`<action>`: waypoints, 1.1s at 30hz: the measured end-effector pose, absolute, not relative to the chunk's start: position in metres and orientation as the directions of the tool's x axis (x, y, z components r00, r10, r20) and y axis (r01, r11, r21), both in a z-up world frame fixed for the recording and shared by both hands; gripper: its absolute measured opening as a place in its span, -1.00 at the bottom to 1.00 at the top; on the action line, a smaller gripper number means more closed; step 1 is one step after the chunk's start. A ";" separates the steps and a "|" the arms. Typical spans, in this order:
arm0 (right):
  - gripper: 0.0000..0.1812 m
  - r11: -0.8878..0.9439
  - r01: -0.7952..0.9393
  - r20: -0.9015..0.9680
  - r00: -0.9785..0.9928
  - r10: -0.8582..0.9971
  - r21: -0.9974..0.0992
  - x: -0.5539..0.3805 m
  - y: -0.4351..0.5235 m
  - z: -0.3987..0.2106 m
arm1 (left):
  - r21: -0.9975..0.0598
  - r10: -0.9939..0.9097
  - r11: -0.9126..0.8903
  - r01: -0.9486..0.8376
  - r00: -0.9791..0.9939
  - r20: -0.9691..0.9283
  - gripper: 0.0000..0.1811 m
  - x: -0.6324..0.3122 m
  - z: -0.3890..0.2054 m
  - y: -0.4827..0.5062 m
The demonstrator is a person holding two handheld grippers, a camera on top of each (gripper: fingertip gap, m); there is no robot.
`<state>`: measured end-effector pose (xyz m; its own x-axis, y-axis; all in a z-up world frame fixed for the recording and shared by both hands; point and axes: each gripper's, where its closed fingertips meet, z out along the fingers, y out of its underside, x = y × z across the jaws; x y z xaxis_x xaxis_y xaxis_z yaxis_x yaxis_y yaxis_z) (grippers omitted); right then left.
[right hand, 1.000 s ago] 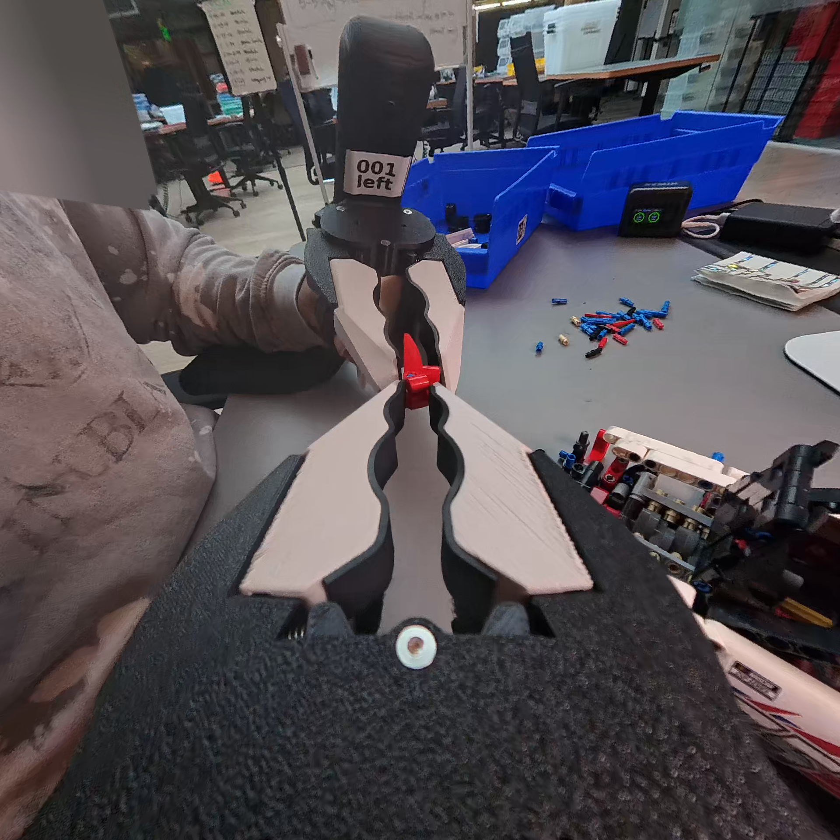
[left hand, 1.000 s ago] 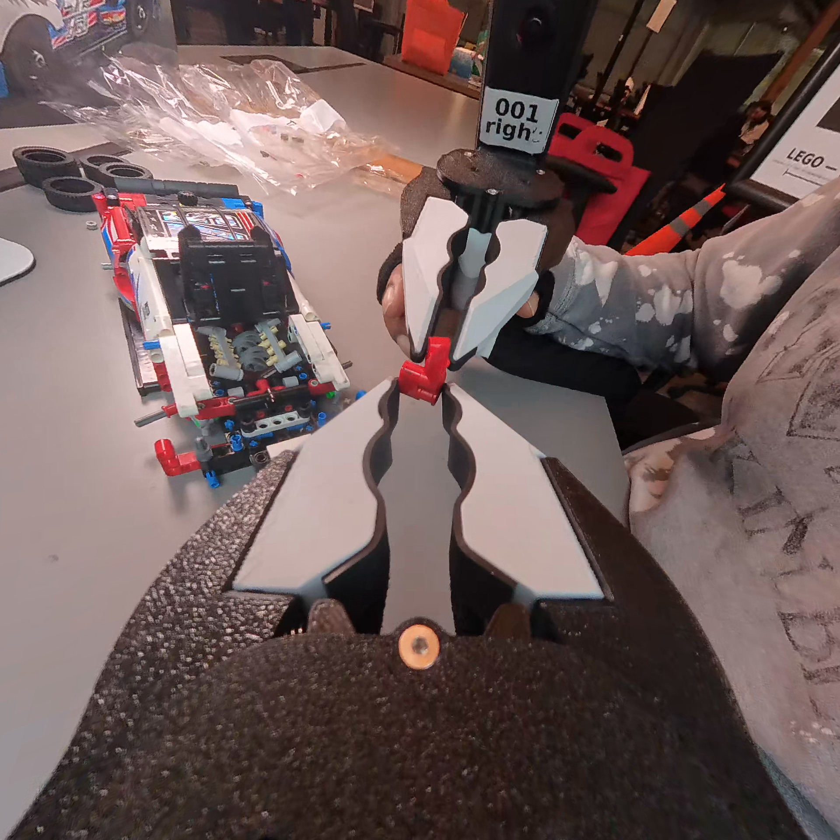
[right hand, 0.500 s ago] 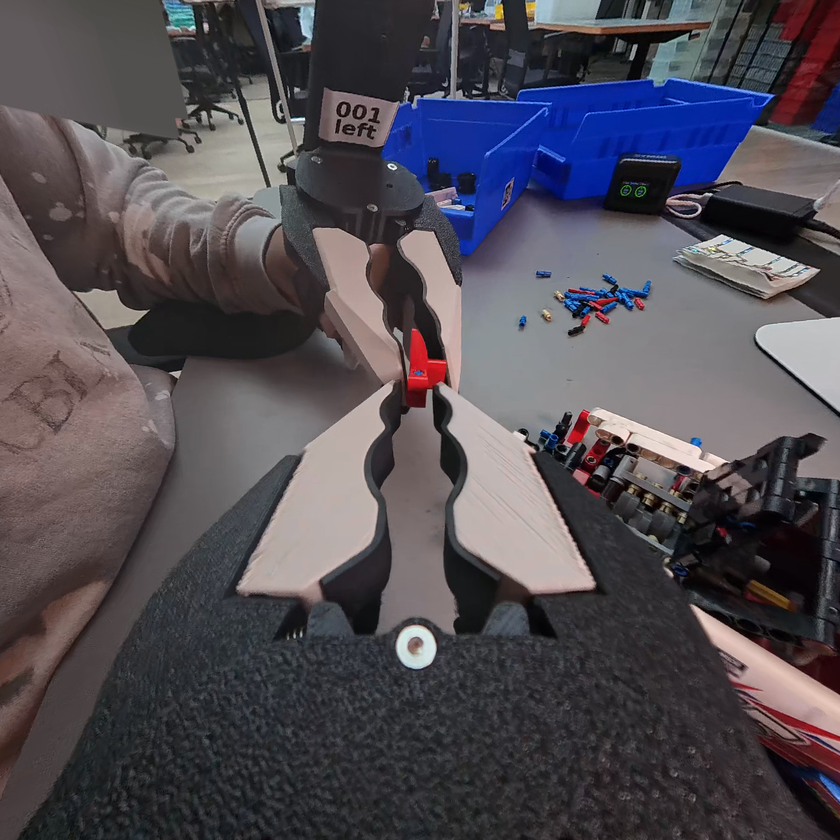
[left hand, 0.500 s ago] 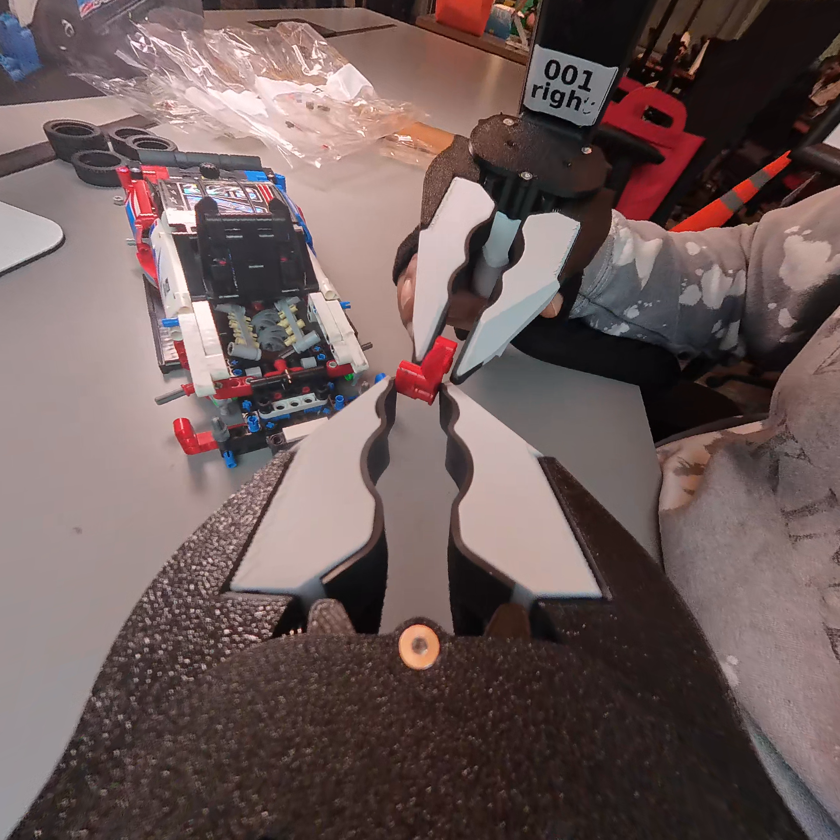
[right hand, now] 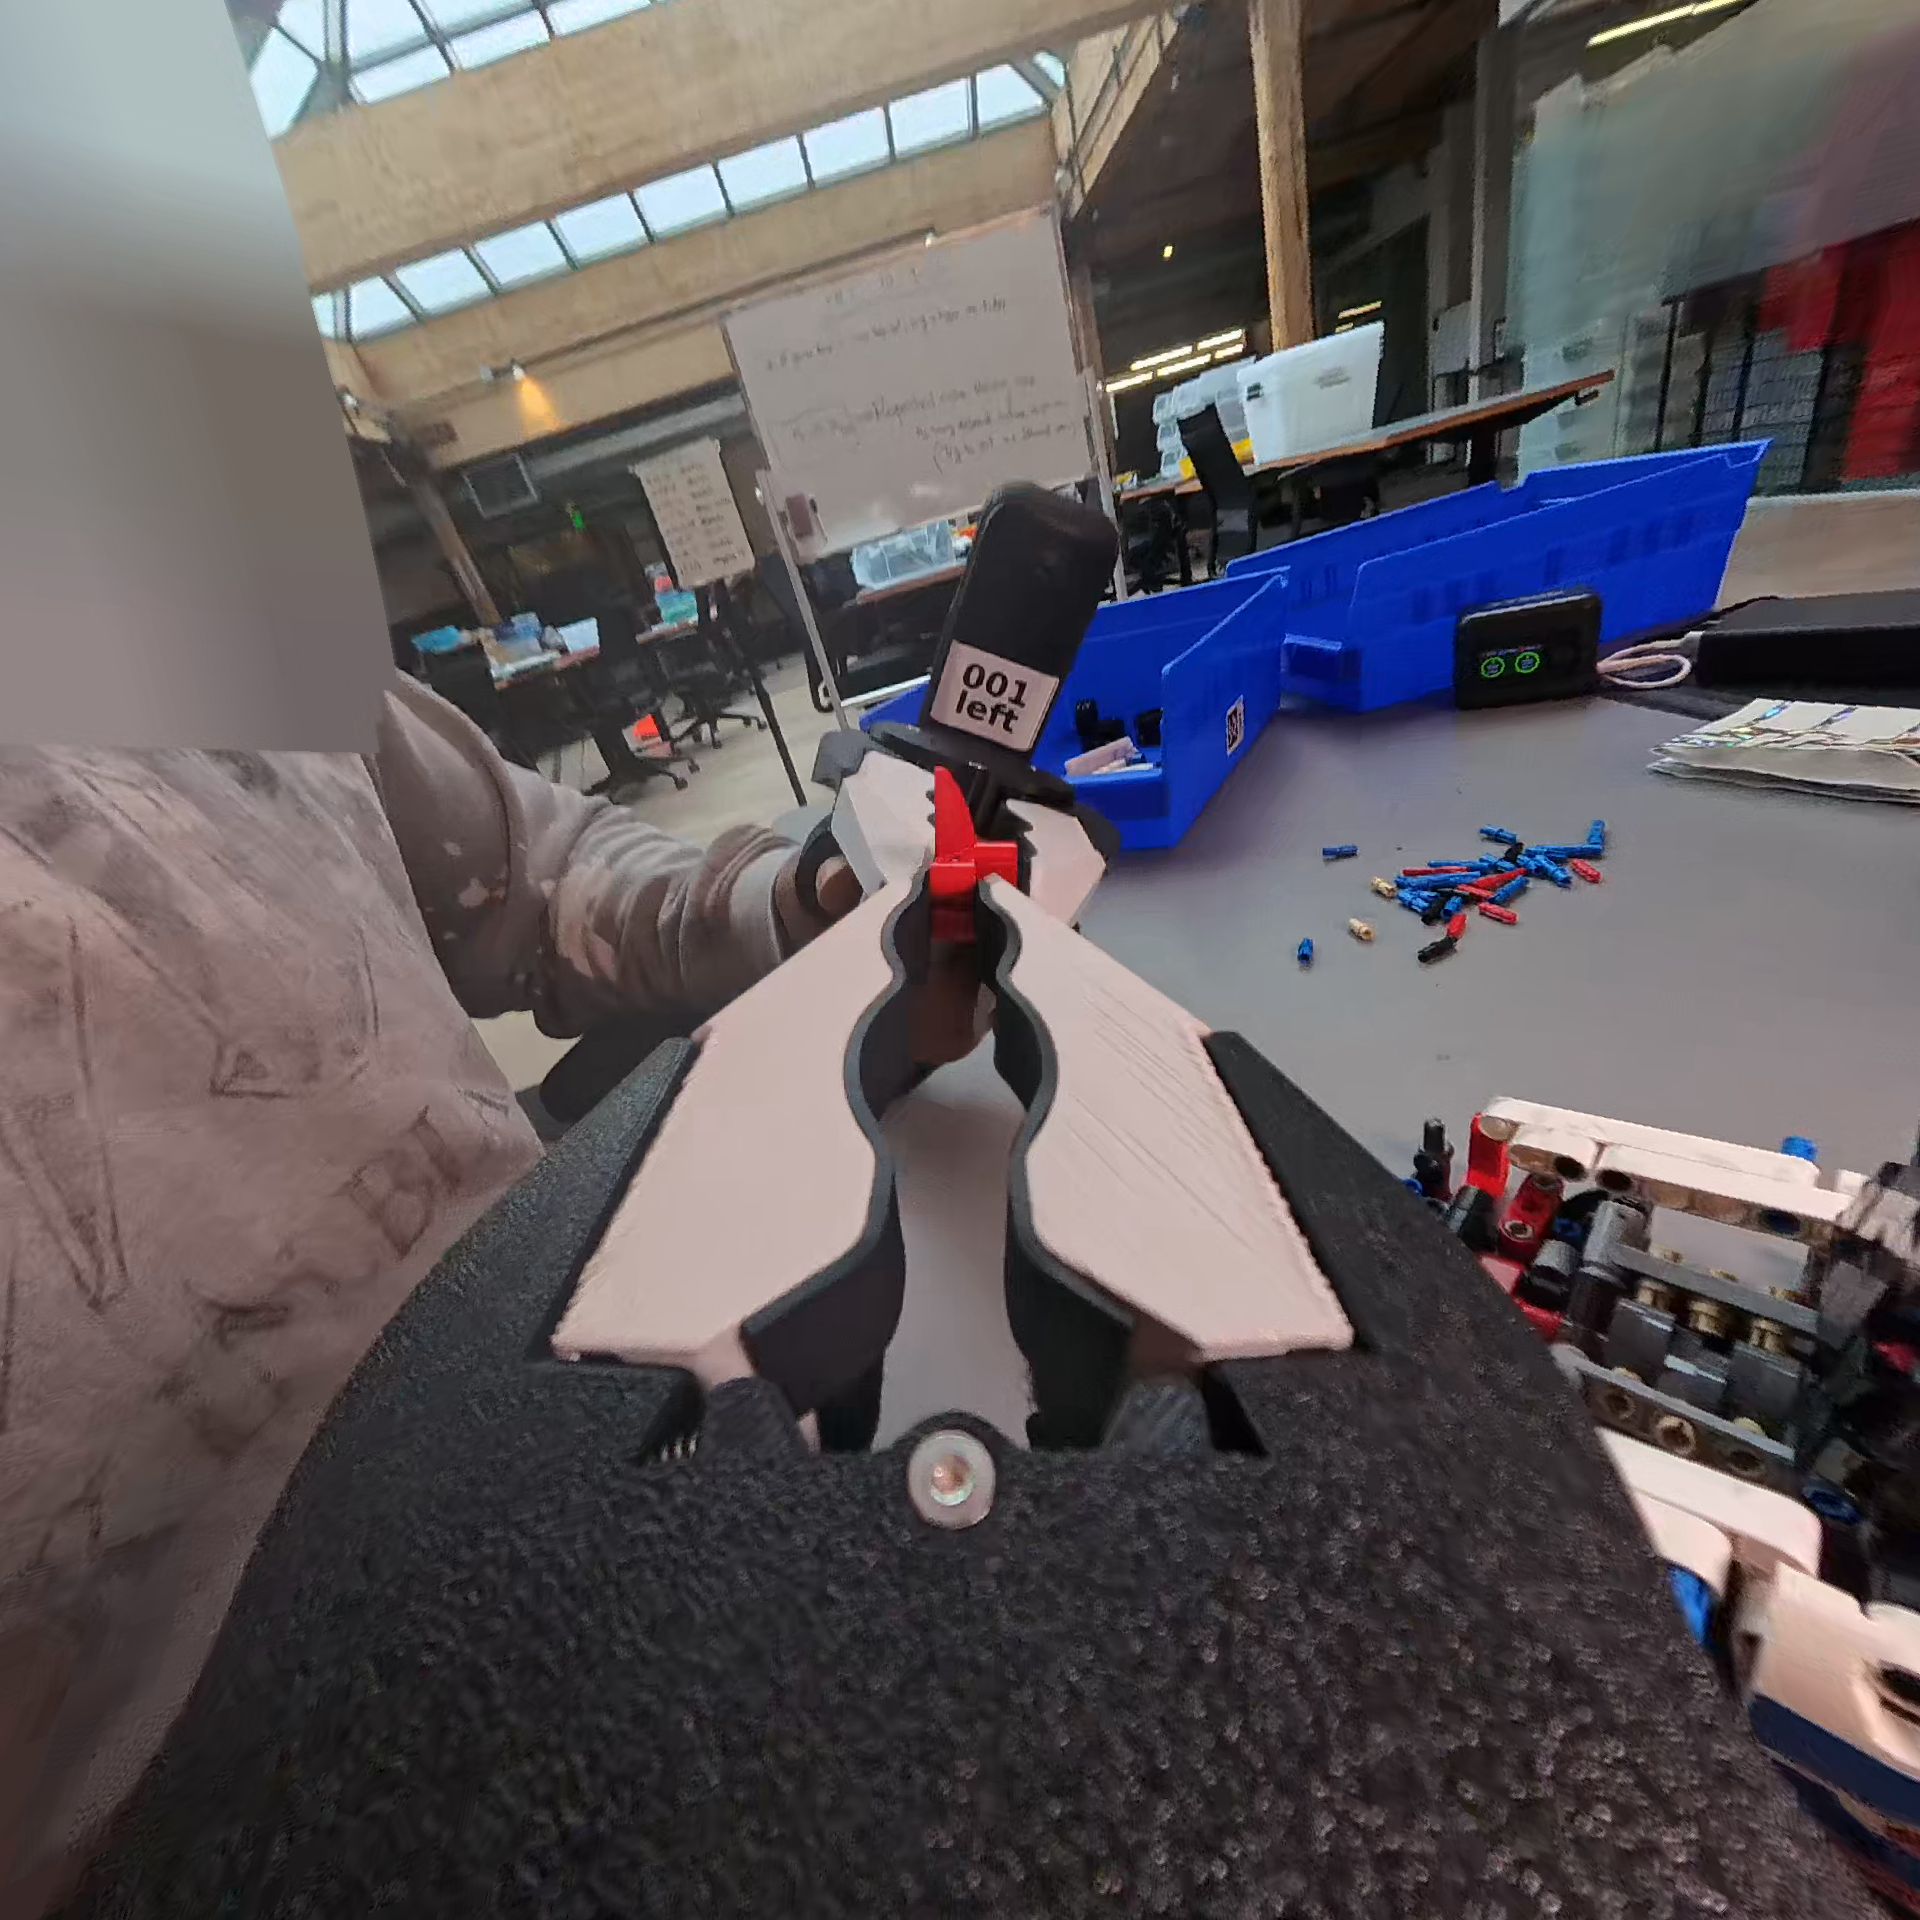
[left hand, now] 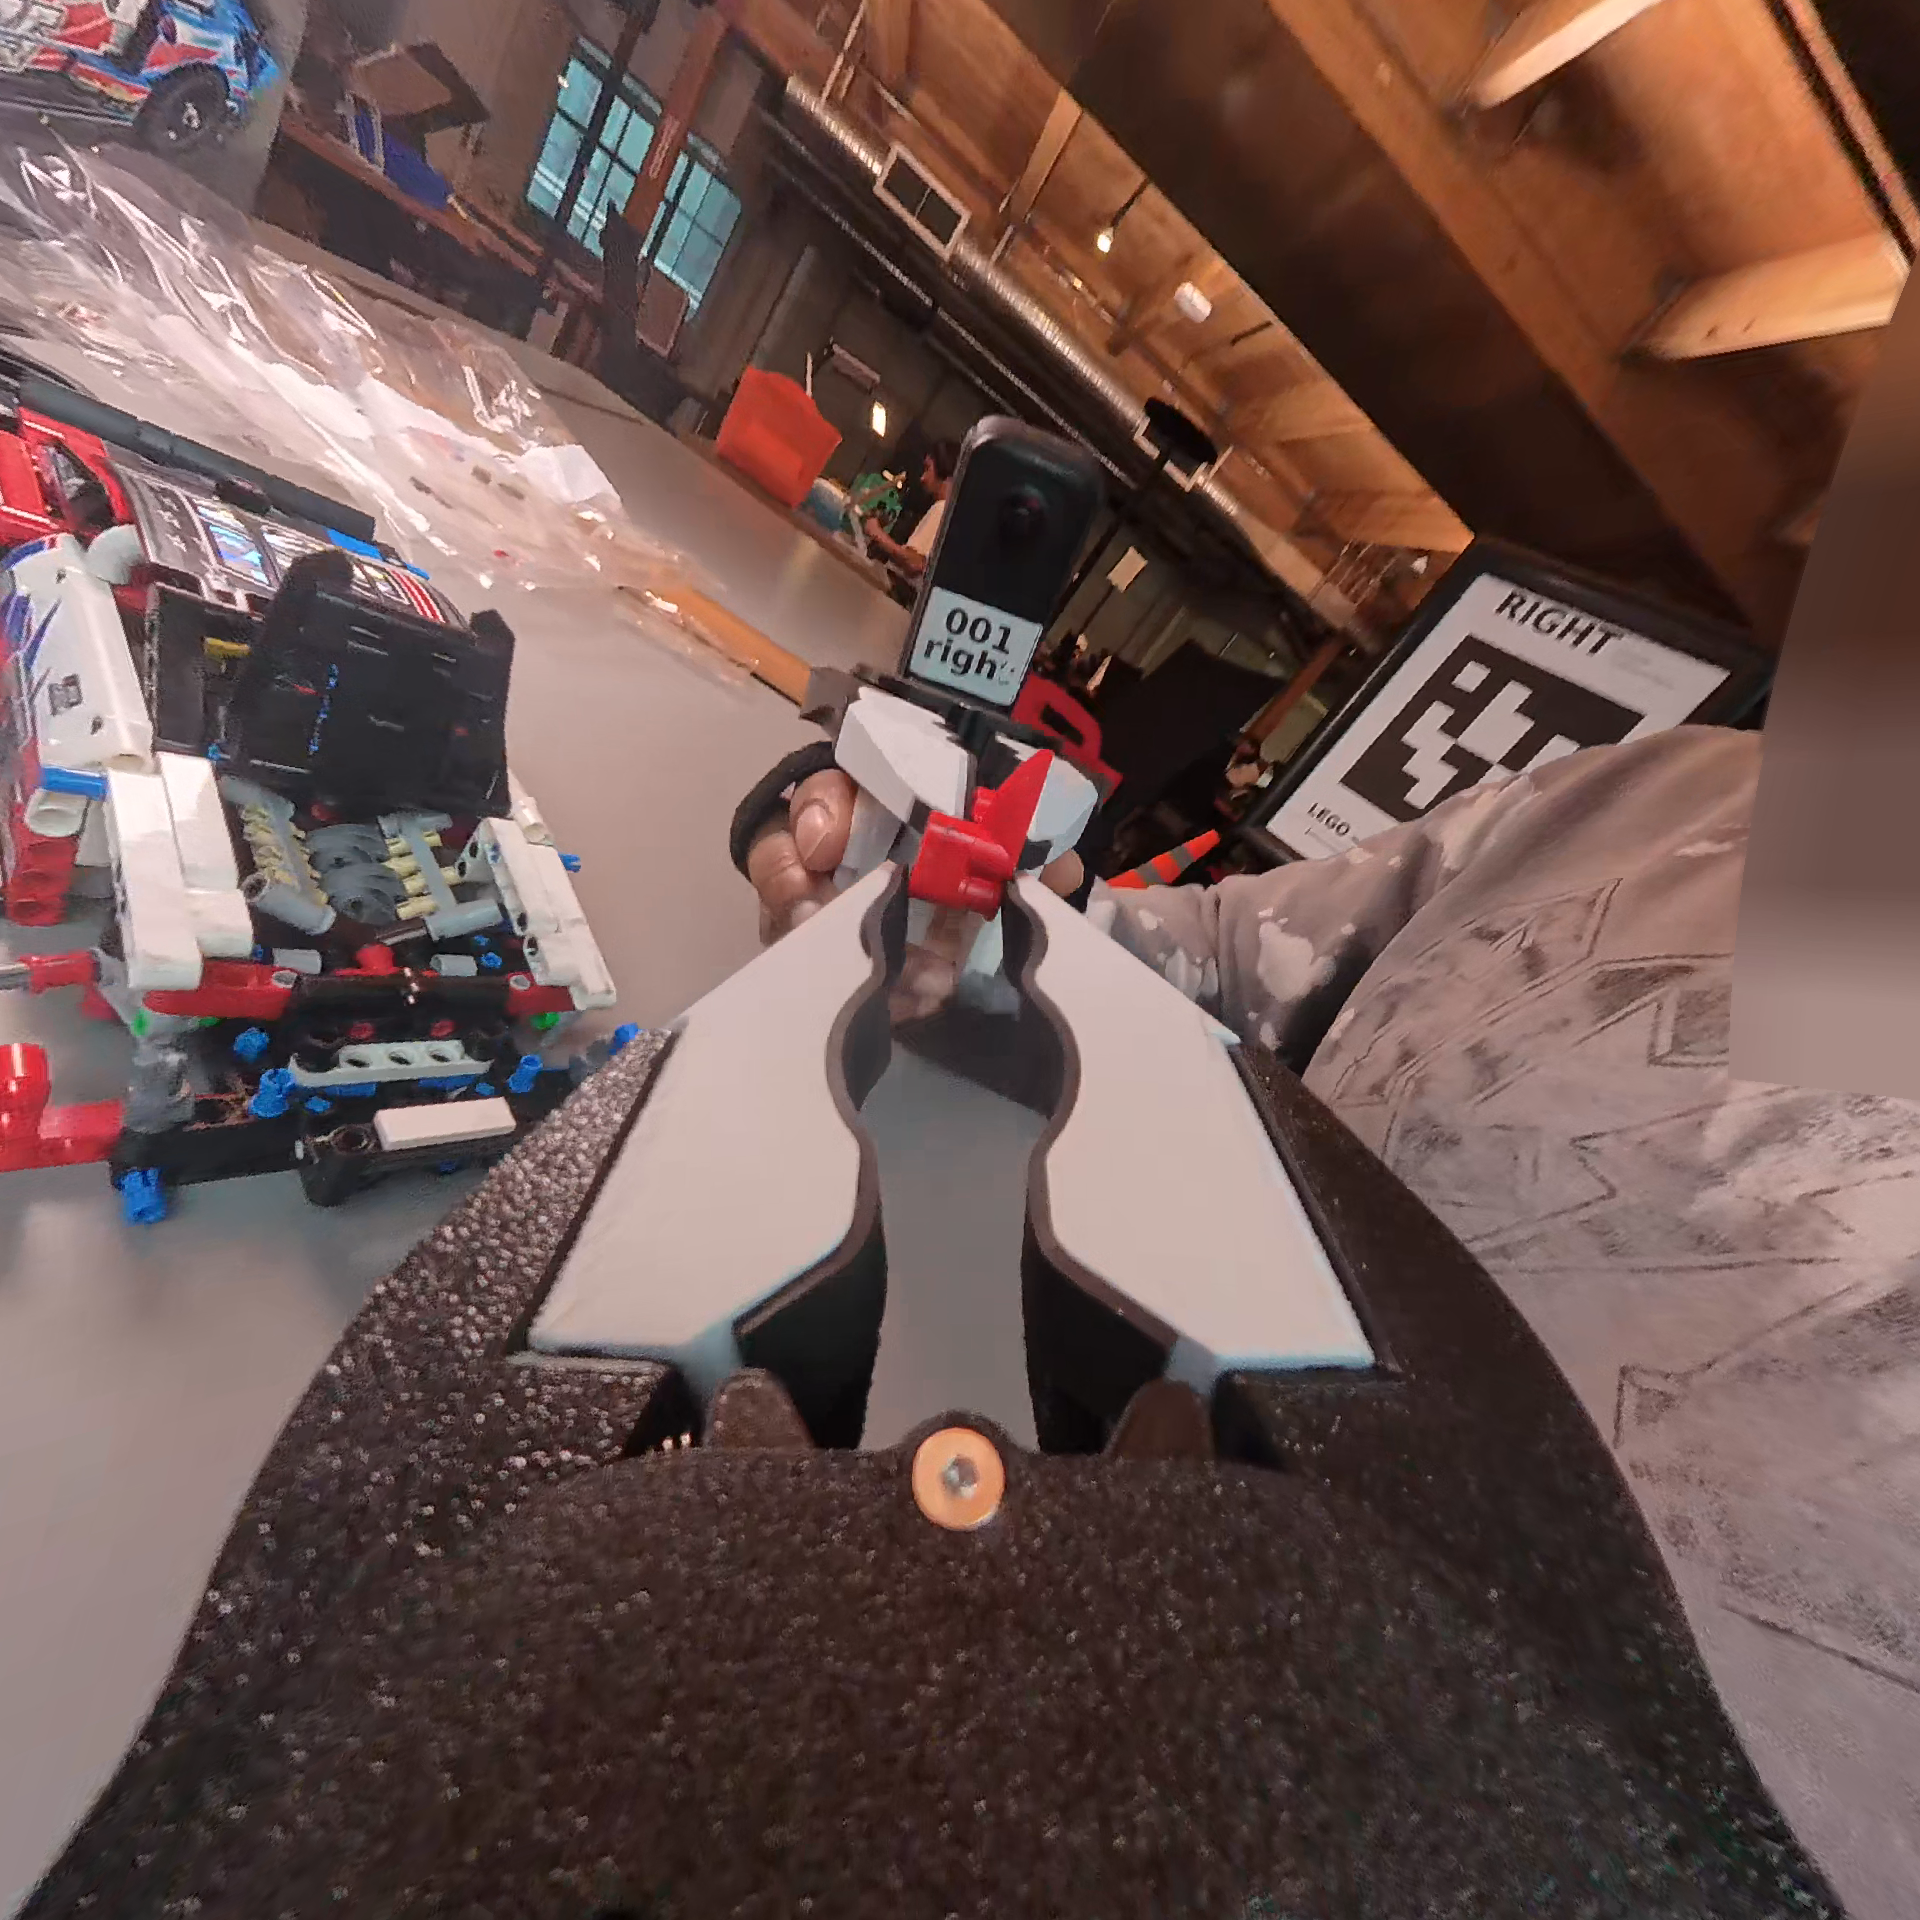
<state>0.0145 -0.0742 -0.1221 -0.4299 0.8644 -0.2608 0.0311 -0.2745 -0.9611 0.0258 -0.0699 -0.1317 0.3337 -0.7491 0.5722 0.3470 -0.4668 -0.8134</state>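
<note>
My left tongs [left hand: 954, 896] are closed to a narrow gap on a small red plastic piece [left hand: 971, 847], gripped at the fingertips and raised above the grey table [left hand: 665, 727]. My right tongs [right hand: 954, 896] meet it head-on from the opposite side, and their tips are also pinched on the same red piece [right hand: 961, 847], so both pairs hold it at once, tip to tip. The piece has a blocky body with a pointed fin standing upward from it.

Each pair of tongs is carried in a person's hand; the hand [left hand: 805, 862] behind the right tongs shows in the left wrist view, with a pale spattered sleeve [left hand: 1455, 935] running back from it.

To my left on the table lies a partly built toy car [left hand: 281, 831] of white, black, red and blue bricks, its grey engine parts exposed. Clear plastic bags [left hand: 312, 343] lie beyond it.

In the right wrist view, a scatter of small blue, red and black pins [right hand: 1486, 883] lies on the table well apart from the tongs. Behind them stand 2 blue bins [right hand: 1455, 603], a small black device with 2 green lights [right hand: 1522, 649], and a folded paper booklet [right hand: 1787, 748]. A whiteboard [right hand: 914, 384] stands farther back.
</note>
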 end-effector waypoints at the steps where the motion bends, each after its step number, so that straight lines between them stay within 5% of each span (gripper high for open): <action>1: -0.92 -0.304 0.013 -0.281 -0.425 0.861 -0.952 0.013 -0.073 -0.119 | -0.799 -0.743 -0.467 0.379 0.322 0.587 -0.83 0.024 -0.129 -0.068; 7: -0.93 -0.362 -0.034 -0.318 -0.402 0.858 -0.932 0.006 -0.067 -0.112 | -0.743 -0.720 -0.479 0.467 0.276 0.637 -0.84 0.017 -0.122 -0.064; 16: -0.93 -0.148 0.111 -0.182 -0.434 0.882 -0.983 0.017 -0.076 -0.136 | -0.876 -0.756 -0.450 0.174 0.447 0.477 -0.84 0.027 -0.148 -0.072; 28: -0.93 -0.492 -0.102 -0.406 -0.435 0.804 -0.865 0.011 -0.057 -0.099 | -0.747 -0.730 -0.458 0.481 0.276 0.625 -0.87 0.014 -0.113 -0.065; 33: -0.93 -0.490 -0.095 -0.409 -0.427 0.806 -0.866 0.008 -0.058 -0.102 | -0.749 -0.729 -0.437 0.498 0.292 0.619 -0.89 0.010 -0.110 -0.063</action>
